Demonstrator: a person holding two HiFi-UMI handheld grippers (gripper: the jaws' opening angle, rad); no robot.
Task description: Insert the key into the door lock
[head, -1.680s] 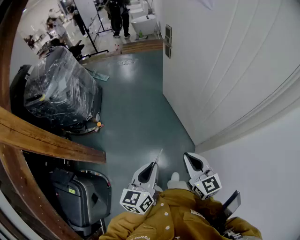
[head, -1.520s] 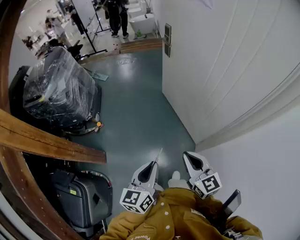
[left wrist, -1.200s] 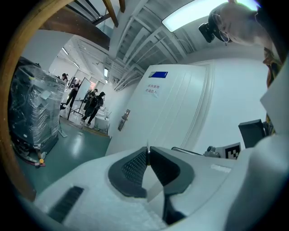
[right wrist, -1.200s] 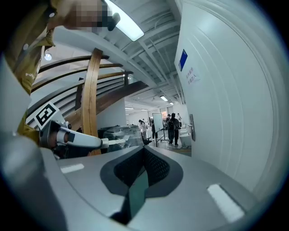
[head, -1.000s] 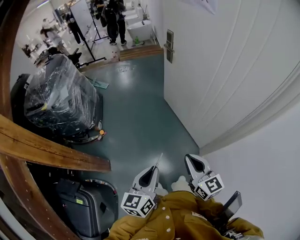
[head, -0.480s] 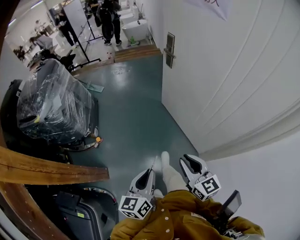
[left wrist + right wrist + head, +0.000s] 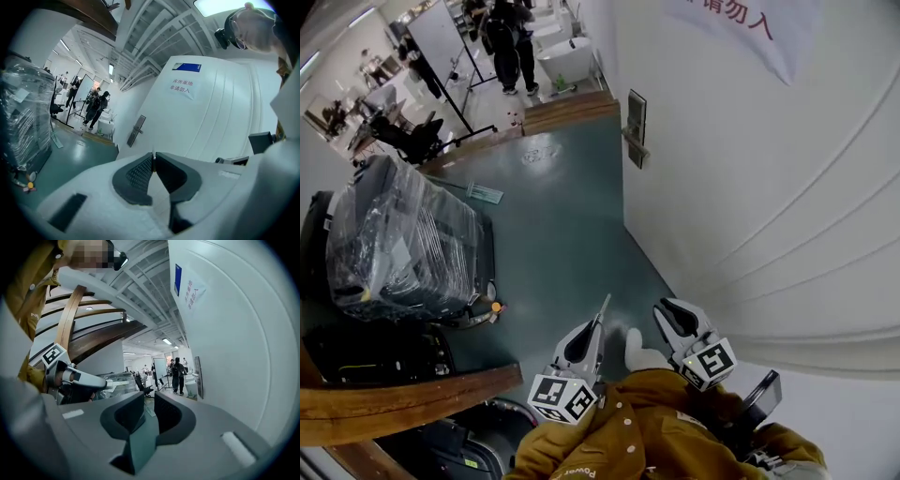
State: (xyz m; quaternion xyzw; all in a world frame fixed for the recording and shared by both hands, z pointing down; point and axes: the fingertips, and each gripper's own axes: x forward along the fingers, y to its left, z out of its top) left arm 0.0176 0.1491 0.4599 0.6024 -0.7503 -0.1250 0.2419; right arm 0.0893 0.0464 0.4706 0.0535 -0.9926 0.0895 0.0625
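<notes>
Plainly, the key (image 7: 603, 307) is pinched by the closed fingers of the left gripper (image 7: 594, 326), well apart from the lock (image 7: 635, 127). The right gripper (image 7: 662, 315) is held open, empty. So thin a grip (seemingly only at the tips) could let the key twist if the keyhole is met off-line.

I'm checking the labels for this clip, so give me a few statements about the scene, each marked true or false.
1. The left gripper is shut on a thin key. True.
2. The right gripper grips something too. False: its jaws stand apart with nothing between them.
3. The key sits in the door lock. False: the lock is far ahead, well apart from the key.
4. A plastic-wrapped load stands to the person's left. True.
</notes>
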